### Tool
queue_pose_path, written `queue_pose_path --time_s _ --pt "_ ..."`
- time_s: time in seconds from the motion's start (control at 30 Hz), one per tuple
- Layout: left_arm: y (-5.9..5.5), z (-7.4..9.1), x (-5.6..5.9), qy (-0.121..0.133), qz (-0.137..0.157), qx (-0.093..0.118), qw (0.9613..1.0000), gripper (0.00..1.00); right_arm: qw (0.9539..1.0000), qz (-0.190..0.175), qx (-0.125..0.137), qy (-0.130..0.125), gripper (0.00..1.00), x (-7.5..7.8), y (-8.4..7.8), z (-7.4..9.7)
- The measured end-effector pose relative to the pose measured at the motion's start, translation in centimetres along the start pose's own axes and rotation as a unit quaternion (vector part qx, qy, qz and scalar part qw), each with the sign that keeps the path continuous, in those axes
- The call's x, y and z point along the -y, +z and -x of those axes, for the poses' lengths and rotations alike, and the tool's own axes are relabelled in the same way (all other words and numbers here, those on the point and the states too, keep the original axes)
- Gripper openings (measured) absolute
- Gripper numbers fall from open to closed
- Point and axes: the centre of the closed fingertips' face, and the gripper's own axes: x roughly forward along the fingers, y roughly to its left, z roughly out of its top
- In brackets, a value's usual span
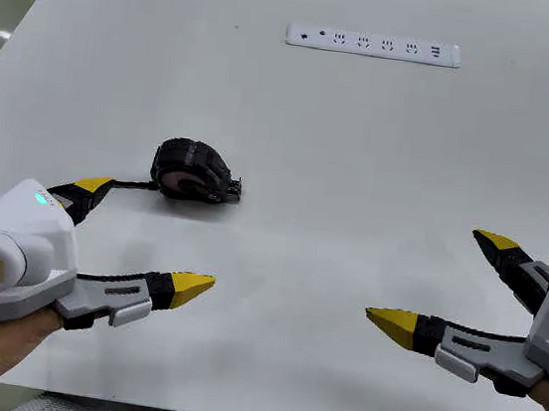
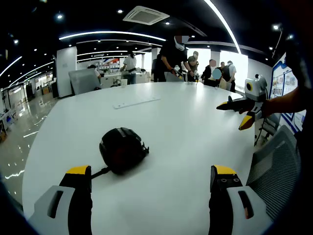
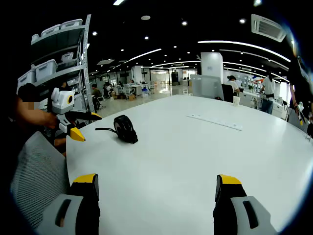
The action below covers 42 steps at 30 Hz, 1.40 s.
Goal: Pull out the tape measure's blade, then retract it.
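Big white bench (image 1: 364, 126) carries everything. Left hand-held gripper (image 1: 151, 232), grey & black w/ yellow tips, hovers at the near left edge, jaws spread wide, nothing btwn them. Right hand-held gripper (image 1: 425, 274), same build, is at the near right, also spread wide & empty. Long white power strip (image 1: 372, 44) lies at the far side, well apart from the work.

Black round-cased tape measure (image 1: 191, 170) sits on the bench just ahead of the left hand-held gripper & well apart from the right one. Blade looks fully wound in. Thin black wrist cord (image 1: 132, 185) trails off the case's left side, toward the left hand-held gripper's far jaw. Small dark blade tip (image 1: 236, 191) pokes out on the case's right side.

Step in hand, as I read it: the approach, nothing grasped yet. To do it well:
- **Left:** close across the case body to pin it, keeping clear of the cord.
- **Right:** come in low & nip the blade tip, not the case.
- **Pull:** go straight out along the blade line, level w/ the bench, so it doesn't kink.
- **Retract:** ease it back, no snap.
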Motion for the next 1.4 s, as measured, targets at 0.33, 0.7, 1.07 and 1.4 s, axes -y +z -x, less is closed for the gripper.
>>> queue_pose_path --time_s 0.33,0.7,1.07,1.4 --pt "0.06 0.06 0.07 -0.001 -0.002 0.0 1.0 0.99 1.0 -0.001 -0.001 -0.002 0.99 0.18 -0.11 0.18" --pt "0.13 0.0 0.01 -0.003 -0.005 -0.001 1.0 0.99 1.0 -0.003 -0.002 -0.002 0.99 0.41 -0.08 0.11" --pt "-0.07 -0.1 0.07 -0.013 -0.008 -0.009 0.9998 0.98 1.0 -0.005 -0.008 0.0 0.99 0.5 -0.37 0.04" --pt "0.04 -0.43 -0.46 -0.023 -0.012 -0.016 0.9995 0.98 0.9998 0.001 -0.016 0.012 0.99 0.75 -0.38 -0.33"
